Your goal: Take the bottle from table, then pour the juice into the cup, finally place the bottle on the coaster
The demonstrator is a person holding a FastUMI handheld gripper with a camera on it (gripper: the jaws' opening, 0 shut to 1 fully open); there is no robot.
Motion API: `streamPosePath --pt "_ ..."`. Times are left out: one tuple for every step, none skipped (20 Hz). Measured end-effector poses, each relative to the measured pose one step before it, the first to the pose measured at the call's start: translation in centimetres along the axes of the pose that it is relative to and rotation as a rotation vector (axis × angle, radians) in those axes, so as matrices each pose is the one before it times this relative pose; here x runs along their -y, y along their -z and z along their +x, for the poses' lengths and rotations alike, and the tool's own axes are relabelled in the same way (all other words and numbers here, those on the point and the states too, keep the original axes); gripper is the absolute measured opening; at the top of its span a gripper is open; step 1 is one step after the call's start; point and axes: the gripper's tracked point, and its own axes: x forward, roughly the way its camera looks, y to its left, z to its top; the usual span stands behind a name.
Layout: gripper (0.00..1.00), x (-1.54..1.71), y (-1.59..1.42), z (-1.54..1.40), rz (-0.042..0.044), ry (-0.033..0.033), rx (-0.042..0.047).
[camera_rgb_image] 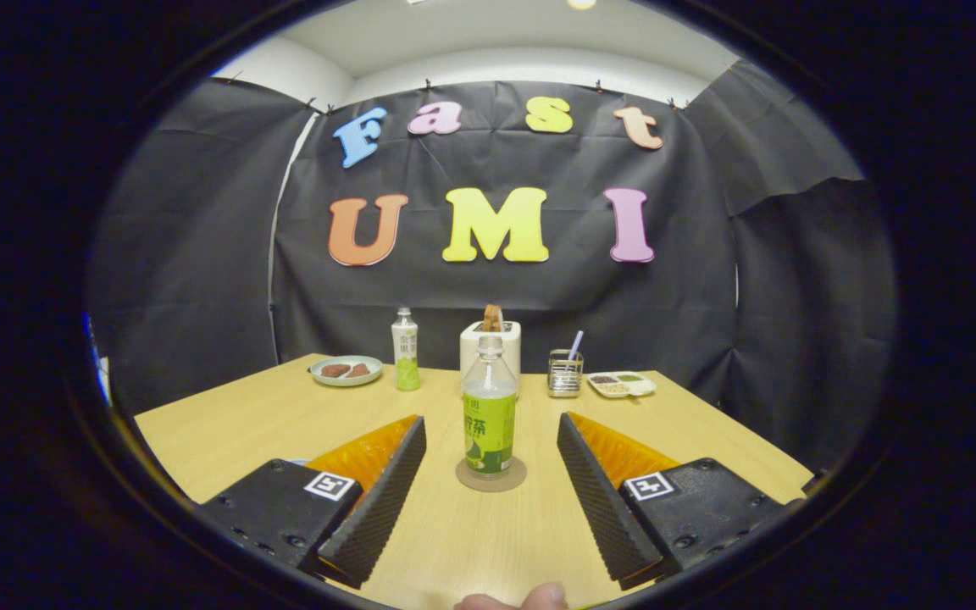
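While wide apart, jaws flanking bottle (489,415) on coaster (491,476).

Bare table (225,424) flanks the bottle (489,415); the toaster (490,343) seems close behind it.

A staged recording booth, not a real home: black cloth (708,280) hangs as walls around one light wooden surface (285,415), with a plain white ceiling (496,38) above. Household props line the far edge: a toaster (490,346), a plate of food (346,370), a utensil holder (565,374) and a divided tray (621,384).
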Motion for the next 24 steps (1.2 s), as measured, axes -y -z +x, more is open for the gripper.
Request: streamPosePath --pt "1.0 -0.035 0.224 -1.125 -0.0081 0.01228 0.01407" --pt "1.0 -0.096 0.016 -1.024 -0.00106 0.01448 0.01845" --pt "1.0 -0.149 0.163 -1.084 -0.00108 0.01312 0.01465" --pt "1.0 -0.258 0.185 -0.951 0.00209 0.00836 0.01028" --pt "1.0 -0.344 0.578 -0.99 0.00416 -0.00095 -0.00311" --pt "1.0 -0.597 0.495 -1.082 0.01369 -0.01199 -0.00478" --pt "1.0 -0.361 0.235 -0.808 0.01001 -0.00105 0.00515" --pt "1.0 -0.267 0.466 -0.755 -0.00121 0.00311 -0.00388" --pt "1.0 -0.405 0.681 -0.593 -0.0011 -0.00278 -0.00568" --pt "1.0 -0.405 0.504 -0.641 0.0028 -0.00183 -0.00128" --pt "1.0 -0.429 0.481 -0.522 -0.00015 -0.00425 -0.00094" --pt "1.0 -0.397 0.433 -0.422 0.00068 -0.00552 0.00518" --pt "1.0 -0.324 0.479 -0.367 0.00577 -0.00215 0.0022" --pt "1.0 -0.362 0.466 -0.253 0.00566 -0.00444 0.0017" --pt "1.0 0.208 0.24 -0.117 -0.00754 0.01305 0.00166" --pt "1.0 0.237 -0.018 -0.008 0.00051 0.01052 0.00445" --pt "1.0 0.087 -0.129 -0.121 0.00906 0.00429 0.00601" --pt "1.0 0.003 -0.122 -0.019 0.00628 0.00607 0.0093" --pt "1.0 0.125 0.062 0.039 0.00485 0.00581 0.00419" --pt "1.0 -0.017 0.006 0.079 0.01137 0.00392 0.00331" --pt "1.0 0.102 0.262 0.171 0.01007 0.00901 -0.00698" --pt "1.0 -0.021 0.194 0.163 -0.00295 0.00692 -0.00583" --pt "1.0 -0.193 -0.133 0.026 -0.00503 0.00275 0.00245" --pt "1.0 -0.183 -0.128 0.001 -0.00831 -0.00107 0.00271"
